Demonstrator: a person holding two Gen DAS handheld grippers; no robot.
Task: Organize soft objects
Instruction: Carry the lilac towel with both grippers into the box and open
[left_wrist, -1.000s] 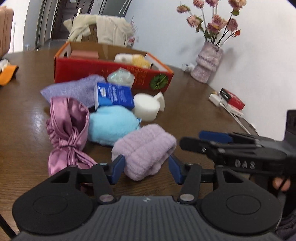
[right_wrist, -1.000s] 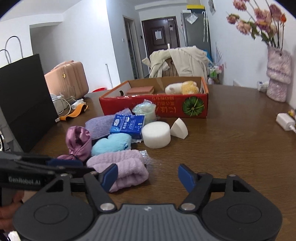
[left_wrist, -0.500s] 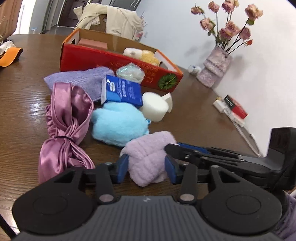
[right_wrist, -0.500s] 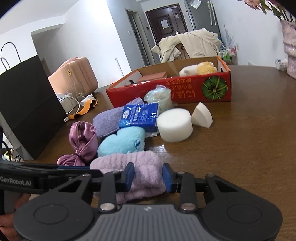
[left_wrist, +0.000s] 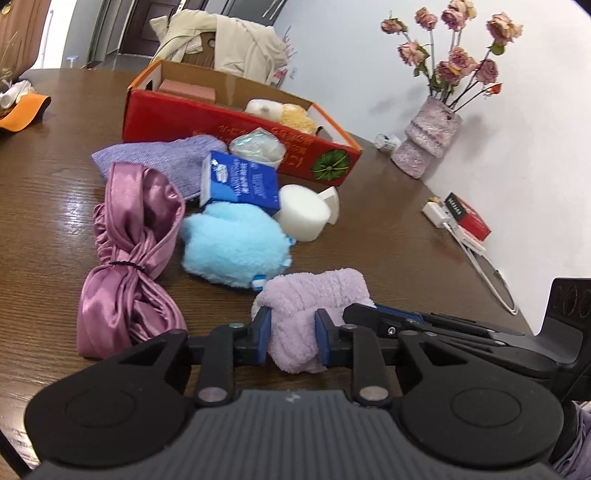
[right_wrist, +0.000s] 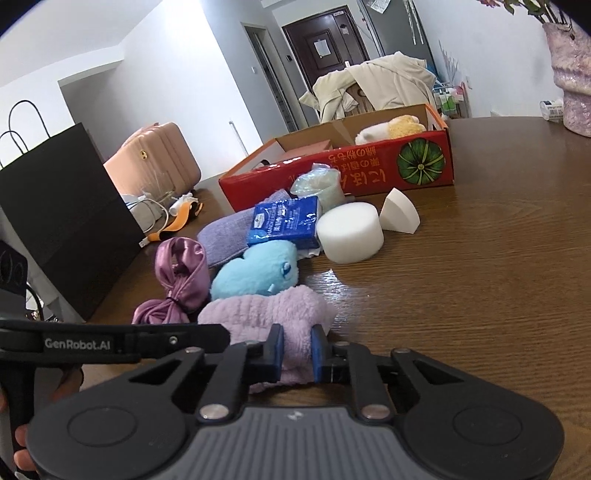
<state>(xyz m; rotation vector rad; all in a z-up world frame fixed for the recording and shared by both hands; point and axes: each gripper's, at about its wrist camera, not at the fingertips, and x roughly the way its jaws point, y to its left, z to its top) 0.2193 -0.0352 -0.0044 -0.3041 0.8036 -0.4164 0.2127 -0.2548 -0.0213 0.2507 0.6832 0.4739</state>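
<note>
A lilac fluffy towel (left_wrist: 317, 288) (right_wrist: 266, 310) lies on the brown table's near part. My left gripper (left_wrist: 291, 332) is closing on one end, and its blue pads squeeze the pile. My right gripper (right_wrist: 297, 347) is closing on the other end, with fabric pinched between its pads. Behind the towel lie a light blue plush (left_wrist: 232, 247), a pink satin cloth (left_wrist: 133, 221), a purple knit cloth (left_wrist: 166, 158), a blue tissue pack (left_wrist: 240, 181), a round white sponge (left_wrist: 303, 214) and a white wedge sponge (right_wrist: 400, 216). An open red cardboard box (left_wrist: 229, 125) holds other soft items.
A vase of dried flowers (left_wrist: 424, 147) stands at the far right by the wall. A small red box and a white charger (left_wrist: 465, 218) lie at the right edge. A black paper bag (right_wrist: 62, 221) and cables stand at the left, with a pink suitcase (right_wrist: 155, 158) behind.
Both grippers went from wide open around the lilac towel to pinching it. The towel's ends are now bunched between the pads and it has shifted slightly.
</note>
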